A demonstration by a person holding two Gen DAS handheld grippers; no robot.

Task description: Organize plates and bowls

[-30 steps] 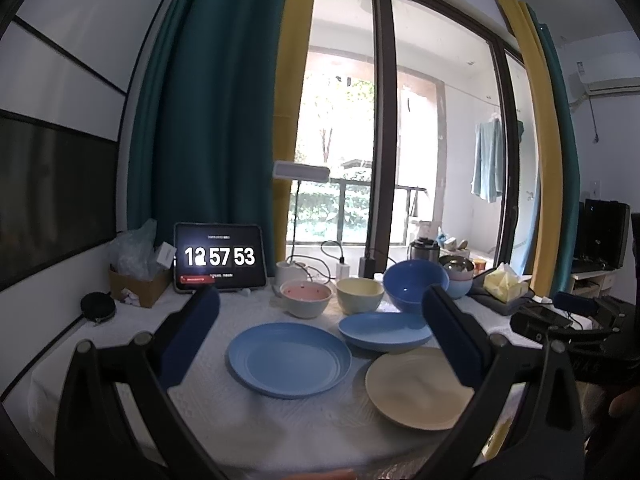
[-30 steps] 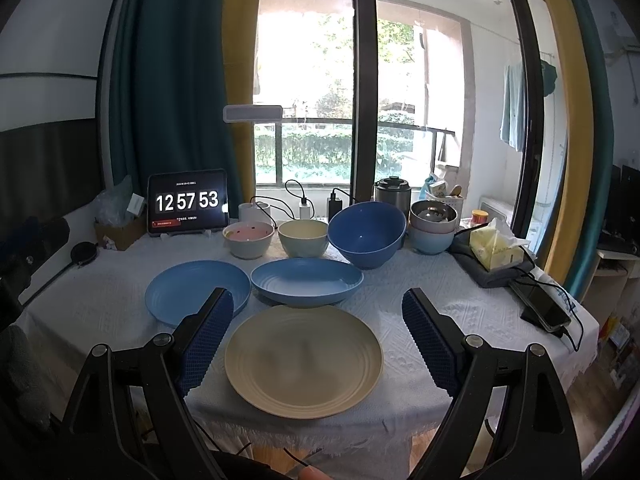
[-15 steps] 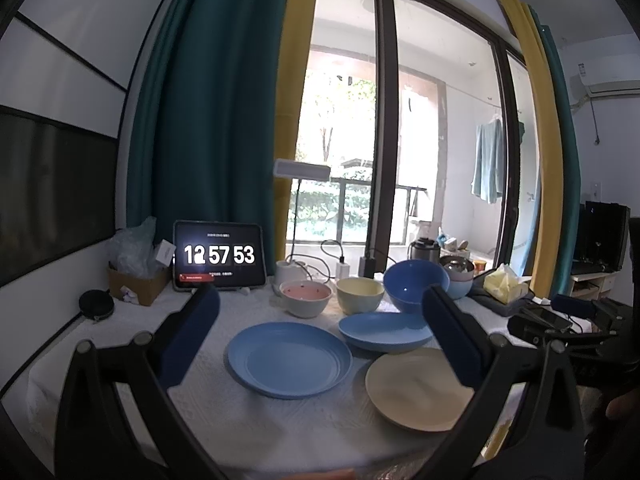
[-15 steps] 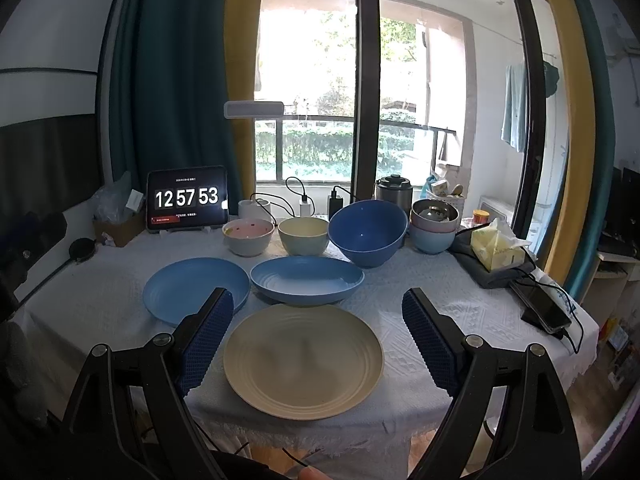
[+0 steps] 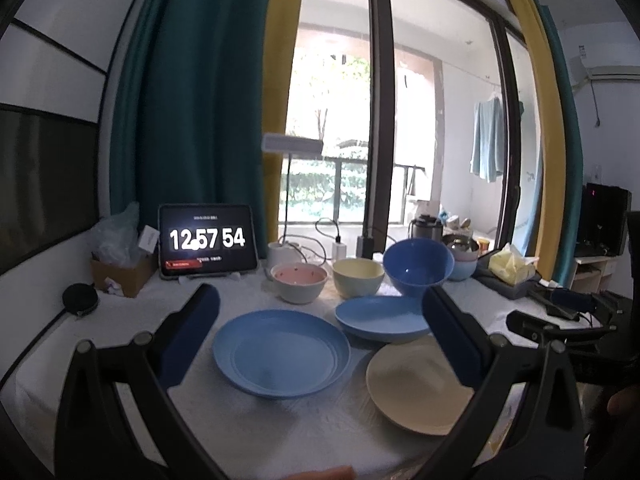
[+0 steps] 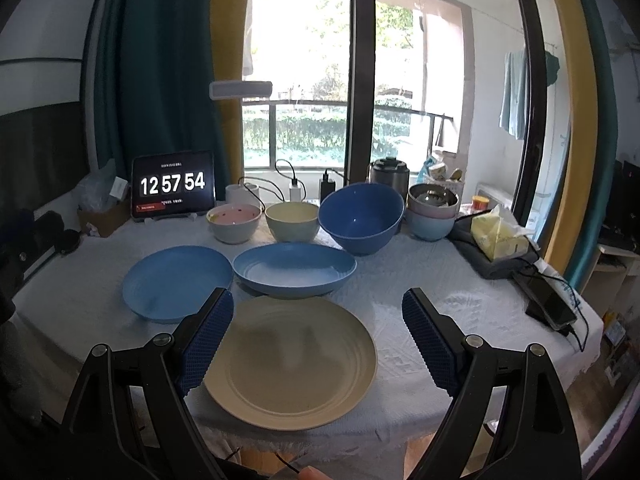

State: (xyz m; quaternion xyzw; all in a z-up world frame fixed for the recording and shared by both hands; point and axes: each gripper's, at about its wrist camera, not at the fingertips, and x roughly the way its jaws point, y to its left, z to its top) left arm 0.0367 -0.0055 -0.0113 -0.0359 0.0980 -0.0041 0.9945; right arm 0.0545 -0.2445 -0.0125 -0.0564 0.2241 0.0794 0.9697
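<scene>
My right gripper [image 6: 318, 336] and left gripper [image 5: 320, 338] hover spread wide, empty. Nearest the tabletop's front edge lies the cream plate [image 6: 290, 362], then two blue plates [image 6: 176, 280], then bowls [image 6: 362, 218] along the back edge.

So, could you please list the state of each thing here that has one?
Left gripper: open, empty.
Right gripper: open, empty.
Beige plate: flat, empty.
Blue plate: flat, empty.
Oval dish: upright, empty.
Blue bowl: tilted, empty.
Pink bowl: upright.
Tablet: on, reads 12 57 54.
</scene>
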